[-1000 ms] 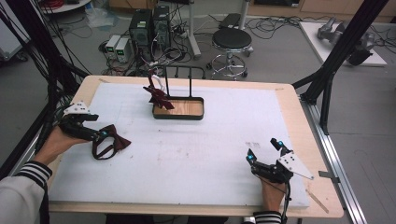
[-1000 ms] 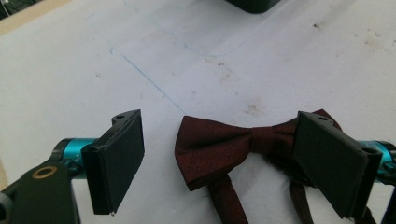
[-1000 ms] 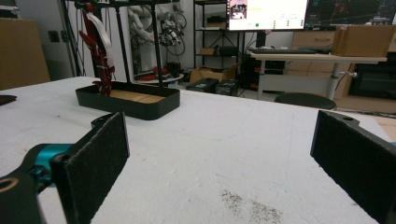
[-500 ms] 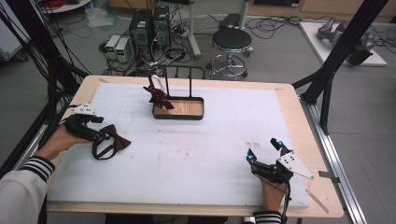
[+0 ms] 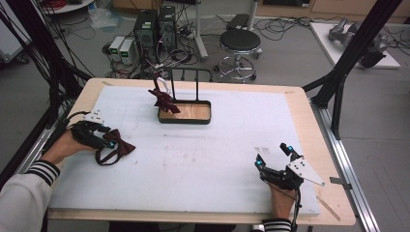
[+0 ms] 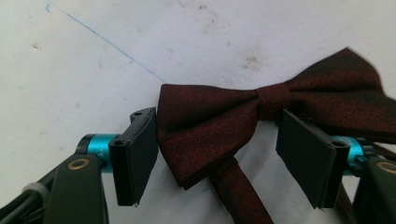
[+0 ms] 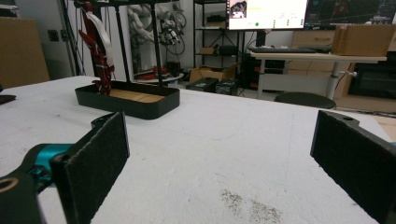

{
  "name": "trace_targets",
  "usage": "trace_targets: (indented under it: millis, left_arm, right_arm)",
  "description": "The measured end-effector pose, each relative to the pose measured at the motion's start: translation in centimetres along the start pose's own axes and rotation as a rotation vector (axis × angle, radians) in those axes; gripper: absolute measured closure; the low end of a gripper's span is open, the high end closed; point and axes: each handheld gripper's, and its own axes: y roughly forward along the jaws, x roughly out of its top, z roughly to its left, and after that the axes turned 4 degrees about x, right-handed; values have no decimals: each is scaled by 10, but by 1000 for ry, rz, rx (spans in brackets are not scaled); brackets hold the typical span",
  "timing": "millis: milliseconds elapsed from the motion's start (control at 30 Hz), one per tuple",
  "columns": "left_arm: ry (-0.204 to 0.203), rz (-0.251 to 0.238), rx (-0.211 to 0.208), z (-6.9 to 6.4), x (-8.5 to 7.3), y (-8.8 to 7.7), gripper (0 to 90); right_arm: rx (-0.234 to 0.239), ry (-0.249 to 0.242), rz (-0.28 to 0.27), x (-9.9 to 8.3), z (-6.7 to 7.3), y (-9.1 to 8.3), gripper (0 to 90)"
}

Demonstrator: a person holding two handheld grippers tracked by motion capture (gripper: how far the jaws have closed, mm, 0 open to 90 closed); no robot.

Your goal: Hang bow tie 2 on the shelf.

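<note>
grey floor point(image 5: 290, 53) beyond the wooden table point(image 5: 309, 111), strewn with cables. a black round stool point(image 5: 240, 41) stands just behind the table, computer towers point(image 5: 154, 26) to its left. black frame struts point(image 5: 358, 43) rise at both sides. a lit monitor point(image 7: 267, 13) sits above a desk point(image 7: 317, 58); cardboard boxes point(image 7: 364, 39) rest on it.

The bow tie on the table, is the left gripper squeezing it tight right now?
No, the left gripper has its jaws spread wide apart around the bow tie, which lies flat on the white table.

A black stool point(image 5: 240, 41) stands beyond the wooden table point(image 5: 309, 121).
</note>
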Motion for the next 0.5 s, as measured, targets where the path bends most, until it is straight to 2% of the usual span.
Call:
trace_targets:
  millis: [100,233,367,433,500]
  left_arm:
    - [5,14,9,0,0,1,327]
    - [12,21,20,0,0,1,422]
    - [12,32,11,-1,1,1,456]
    - [12,34,4,-1,1,0,512]
    - [-8,47,-11,-3,2,-1,576]
  right_arm:
    - [0,-3,1,0,0,0,36]
    - [0,-5,1,0,0,0,36]
    - [1,0,0,0,0,0,36]
    - [2,-1,-1,0,0,0,36]
    - [0,-2,0,0,0,0,36]
